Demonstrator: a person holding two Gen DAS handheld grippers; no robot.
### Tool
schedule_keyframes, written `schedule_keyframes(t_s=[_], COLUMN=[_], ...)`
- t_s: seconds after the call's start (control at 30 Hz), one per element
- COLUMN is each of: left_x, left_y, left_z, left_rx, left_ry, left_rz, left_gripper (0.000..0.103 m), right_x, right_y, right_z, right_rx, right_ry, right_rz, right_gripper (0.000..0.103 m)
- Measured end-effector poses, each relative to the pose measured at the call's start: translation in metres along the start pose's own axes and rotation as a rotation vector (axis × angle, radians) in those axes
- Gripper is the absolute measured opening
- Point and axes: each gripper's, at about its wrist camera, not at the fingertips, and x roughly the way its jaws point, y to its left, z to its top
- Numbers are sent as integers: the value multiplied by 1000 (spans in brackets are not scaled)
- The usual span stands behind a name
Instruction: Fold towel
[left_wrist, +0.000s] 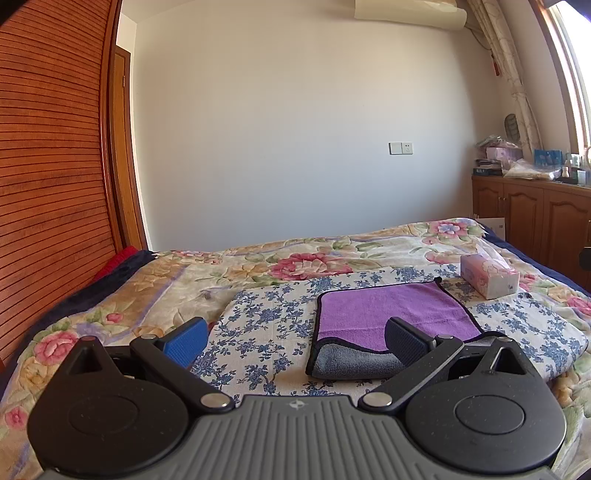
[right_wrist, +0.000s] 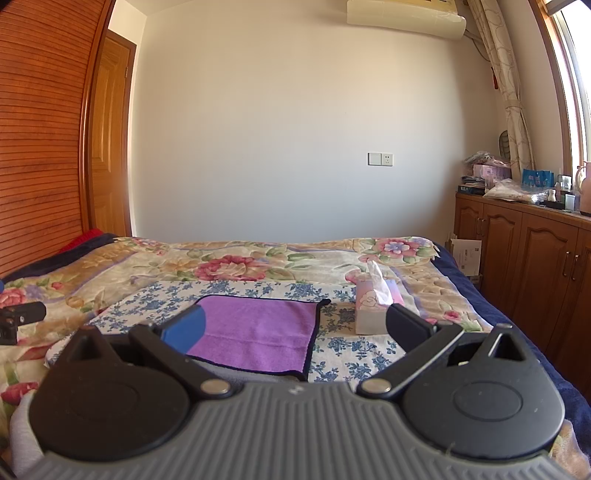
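Note:
A purple towel (left_wrist: 391, 314) with a dark border and grey underside lies folded on a blue-flowered cloth (left_wrist: 273, 321) on the bed. Its near edge shows the grey side (left_wrist: 354, 363). My left gripper (left_wrist: 295, 341) is open and empty, just short of the towel's near left corner. In the right wrist view the towel (right_wrist: 258, 332) lies flat ahead, and my right gripper (right_wrist: 295, 328) is open and empty above its near edge. The left gripper's tip (right_wrist: 18, 317) shows at the far left there.
A pink tissue box (left_wrist: 487, 275) stands on the bed just right of the towel, also in the right wrist view (right_wrist: 373, 310). A floral bedspread (left_wrist: 295, 258) covers the bed. A wooden cabinet (right_wrist: 535, 258) with clutter runs along the right; a slatted wooden headboard (left_wrist: 48, 166) stands left.

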Motion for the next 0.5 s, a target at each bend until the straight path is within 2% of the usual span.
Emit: schedule_keyframes(t_s=[0.5], left_x=[0], left_y=[-1], left_z=[0], left_rx=[4], left_ry=[-1], left_rz=[1], left_gripper=[103], right_x=[0], right_y=[0], right_z=[0], right_rx=[-1], right_ry=[0], right_rz=[0], right_gripper=[103])
